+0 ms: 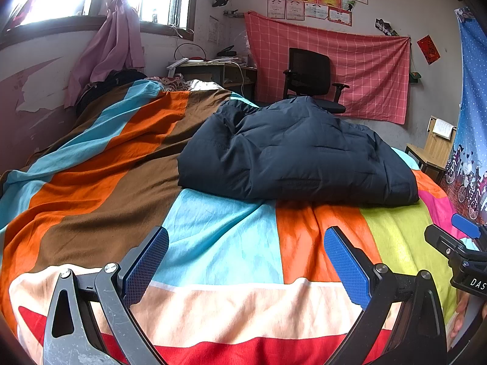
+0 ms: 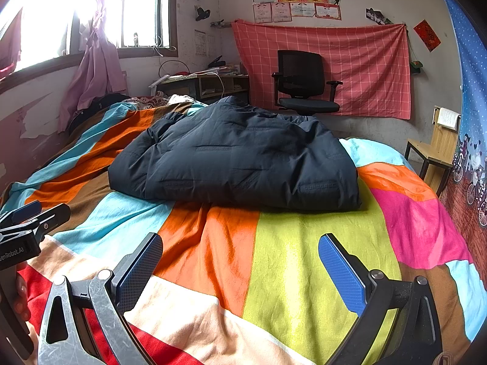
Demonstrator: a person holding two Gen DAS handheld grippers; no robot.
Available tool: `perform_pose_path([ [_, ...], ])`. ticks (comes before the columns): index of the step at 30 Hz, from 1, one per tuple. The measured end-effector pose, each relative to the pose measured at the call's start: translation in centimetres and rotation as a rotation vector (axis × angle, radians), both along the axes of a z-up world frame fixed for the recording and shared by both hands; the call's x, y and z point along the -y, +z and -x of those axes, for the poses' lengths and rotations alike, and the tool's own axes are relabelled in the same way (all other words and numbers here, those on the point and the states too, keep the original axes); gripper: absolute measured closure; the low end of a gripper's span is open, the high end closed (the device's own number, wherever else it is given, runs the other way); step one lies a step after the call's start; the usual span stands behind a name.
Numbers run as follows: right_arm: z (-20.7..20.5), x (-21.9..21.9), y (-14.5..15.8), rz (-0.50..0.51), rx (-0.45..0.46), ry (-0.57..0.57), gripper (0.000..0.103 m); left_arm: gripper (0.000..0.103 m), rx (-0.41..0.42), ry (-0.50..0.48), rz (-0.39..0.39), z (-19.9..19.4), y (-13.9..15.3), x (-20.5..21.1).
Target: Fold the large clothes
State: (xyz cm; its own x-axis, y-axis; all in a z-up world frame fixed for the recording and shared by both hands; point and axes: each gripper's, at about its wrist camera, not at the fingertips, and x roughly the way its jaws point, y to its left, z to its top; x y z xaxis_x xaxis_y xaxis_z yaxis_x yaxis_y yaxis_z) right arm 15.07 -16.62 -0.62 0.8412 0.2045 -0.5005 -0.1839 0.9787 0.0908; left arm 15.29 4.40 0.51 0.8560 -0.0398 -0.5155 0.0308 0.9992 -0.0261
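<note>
A dark navy padded jacket lies folded in a thick bundle on the striped multicolour bedsheet; the right wrist view shows the same jacket near the middle of the bed. My left gripper hovers open over the sheet, well short of the jacket's near edge, with nothing between its blue pads. My right gripper is also open and empty, above the orange and yellow stripes in front of the jacket. Each gripper shows at the edge of the other's view, the right gripper and the left gripper.
A black office chair stands beyond the bed before a red checked cloth. A cluttered desk sits under the window corner. A wooden chair is at the bed's right side. Dark bags and pink curtain are far left.
</note>
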Motion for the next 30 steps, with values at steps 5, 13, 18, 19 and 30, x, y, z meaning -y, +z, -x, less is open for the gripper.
perform_pose_path([
  [5,0.00,0.00,0.00,0.001,0.001,0.000,0.000,0.003,-0.001,0.001,-0.001,0.00,-0.02,0.00],
  [13,0.03,-0.01,0.03,0.001,0.001,0.000,0.000,0.003,0.000,0.000,-0.001,-0.01,-0.03,-0.07],
  [18,0.03,-0.04,0.03,0.002,0.001,0.000,0.000,0.003,-0.001,0.000,-0.001,0.03,-0.03,-0.01],
  [19,0.03,-0.05,0.04,0.001,0.001,0.000,0.000,0.003,-0.001,0.000,-0.002,0.04,-0.04,-0.01],
  [30,0.03,-0.05,0.03,0.002,0.000,0.001,0.000,0.003,-0.001,0.001,0.001,0.22,-0.09,0.08],
])
